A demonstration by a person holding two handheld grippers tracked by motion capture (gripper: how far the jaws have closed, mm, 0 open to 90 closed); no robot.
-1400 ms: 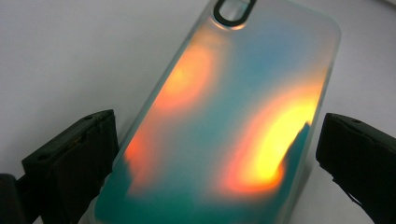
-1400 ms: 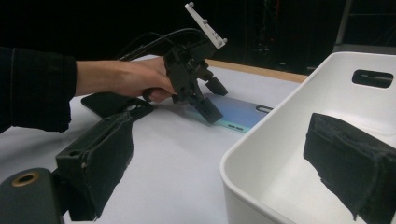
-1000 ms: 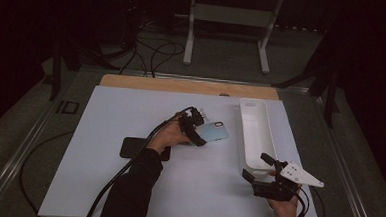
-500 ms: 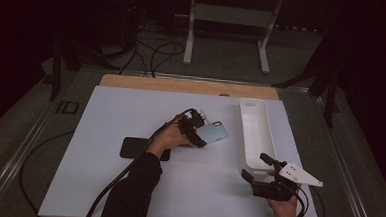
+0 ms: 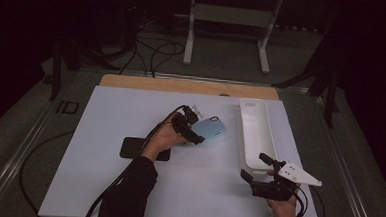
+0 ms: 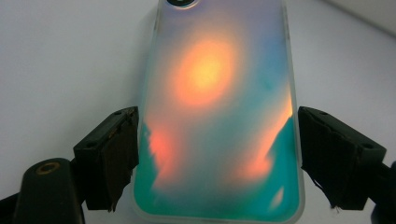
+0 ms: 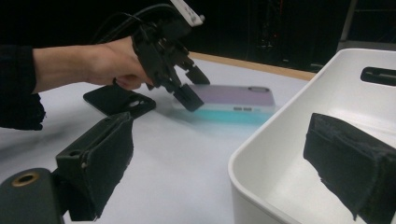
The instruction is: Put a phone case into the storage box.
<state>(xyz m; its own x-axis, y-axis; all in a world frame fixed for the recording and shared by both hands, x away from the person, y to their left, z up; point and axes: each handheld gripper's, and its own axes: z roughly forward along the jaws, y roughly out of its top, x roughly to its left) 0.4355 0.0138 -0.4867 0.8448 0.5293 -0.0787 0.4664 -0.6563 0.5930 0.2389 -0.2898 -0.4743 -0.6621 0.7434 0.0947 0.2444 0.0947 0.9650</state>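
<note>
A phone in an iridescent teal-and-orange case [image 5: 212, 129] [image 6: 215, 107] [image 7: 233, 99] lies back up on the white table top [image 5: 92, 183], just left of a long white bin [image 5: 243, 136] [image 7: 280, 140]. My left gripper [image 5: 193, 132] [image 6: 217, 140] [image 7: 193, 87] reaches it from the left, one jaw pressed on each long side of the phone's near end. My right gripper [image 5: 254, 167] [image 7: 219, 154] hovers open and empty at the bin's near end, by the table's front right.
A flat black case [image 5: 131, 148] [image 7: 116, 100] lies left of the left hand. A wooden strip [image 5: 182, 85] runs along the table's far edge. Cables trail from both grippers toward the front. A white stand's legs [image 5: 225, 35] rise beyond the table.
The left gripper and the phone have shifted slightly left and toward the front. The right gripper has barely moved.
</note>
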